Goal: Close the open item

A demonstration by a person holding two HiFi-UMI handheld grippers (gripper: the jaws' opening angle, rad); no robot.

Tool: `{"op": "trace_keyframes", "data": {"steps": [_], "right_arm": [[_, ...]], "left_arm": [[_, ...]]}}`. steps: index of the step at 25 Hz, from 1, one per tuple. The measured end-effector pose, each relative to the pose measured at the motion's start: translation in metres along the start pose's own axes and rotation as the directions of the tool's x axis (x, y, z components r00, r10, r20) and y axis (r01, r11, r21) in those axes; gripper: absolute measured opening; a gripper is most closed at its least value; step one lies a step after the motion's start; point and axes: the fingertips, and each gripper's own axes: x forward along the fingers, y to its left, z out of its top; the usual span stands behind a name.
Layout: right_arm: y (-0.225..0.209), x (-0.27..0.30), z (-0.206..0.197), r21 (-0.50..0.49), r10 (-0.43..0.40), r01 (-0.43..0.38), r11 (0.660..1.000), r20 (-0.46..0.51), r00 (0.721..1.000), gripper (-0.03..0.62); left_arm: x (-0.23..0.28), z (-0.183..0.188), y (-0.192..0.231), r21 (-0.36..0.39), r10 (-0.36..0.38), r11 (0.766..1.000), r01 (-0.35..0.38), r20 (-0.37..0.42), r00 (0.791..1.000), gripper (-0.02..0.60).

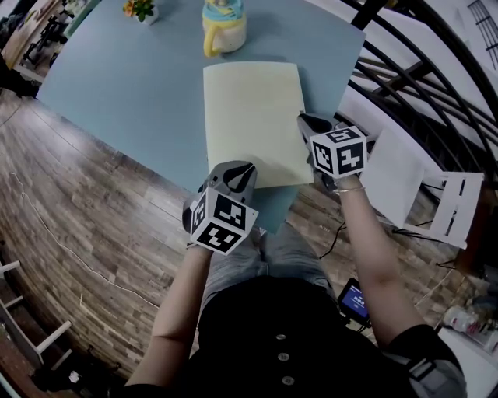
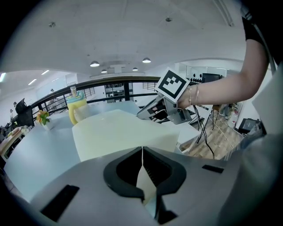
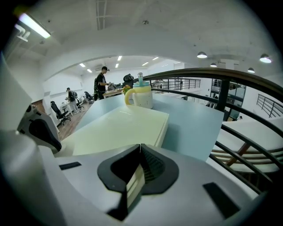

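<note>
A pale yellow book (image 1: 253, 124) lies closed and flat on the blue table (image 1: 132, 78). My left gripper (image 1: 237, 172) is shut at the book's near left corner. Its tips (image 2: 142, 150) meet in the left gripper view, with the book (image 2: 119, 132) just ahead and a pale sliver of it showing behind the closed jaws. My right gripper (image 1: 305, 123) is shut at the book's right edge. Its tips (image 3: 140, 146) also meet, and the book (image 3: 119, 128) spreads out ahead to the left. Whether either gripper pinches the cover I cannot tell.
A yellow lidded cup (image 1: 224, 27) stands beyond the book's far edge, and a small flower pot (image 1: 142, 9) sits at the far left. A dark railing (image 1: 420, 101) runs along the table's right side. A white stool (image 1: 455, 202) stands on the wooden floor at right.
</note>
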Motion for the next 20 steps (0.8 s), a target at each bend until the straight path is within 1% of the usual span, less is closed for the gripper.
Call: {"op": "trace_keyframes", "data": {"steps": [3,10,15,18,20], "right_arm": [[0.008,-0.005,-0.005,0.015,0.022,-0.022,1.000,0.005,1.000,0.003],[0.026,-0.024,-0.013,0.009,0.057,-0.057,0.998,0.010,0.998,0.008],[0.043,-0.040,-0.007,0.034,0.098,-0.100,0.994,0.061,0.993,0.003],[0.053,-0.048,0.001,0.027,0.097,-0.100,0.995,0.107,0.990,0.003],[0.059,-0.056,0.008,0.030,0.102,-0.107,0.994,0.142,0.985,0.003]], "left_arm": [[-0.004,0.000,0.000,0.003,0.000,1.000,0.000,0.002,1.000,0.023],[-0.015,0.005,-0.003,0.004,-0.005,1.000,0.005,0.027,1.000,0.023],[-0.024,0.013,-0.002,-0.001,-0.001,1.000,0.001,0.056,0.998,0.023],[-0.030,0.019,0.000,-0.001,-0.008,1.000,0.008,0.079,0.997,0.023],[-0.035,0.024,0.001,-0.019,-0.014,1.000,0.016,0.101,0.995,0.023]]}}
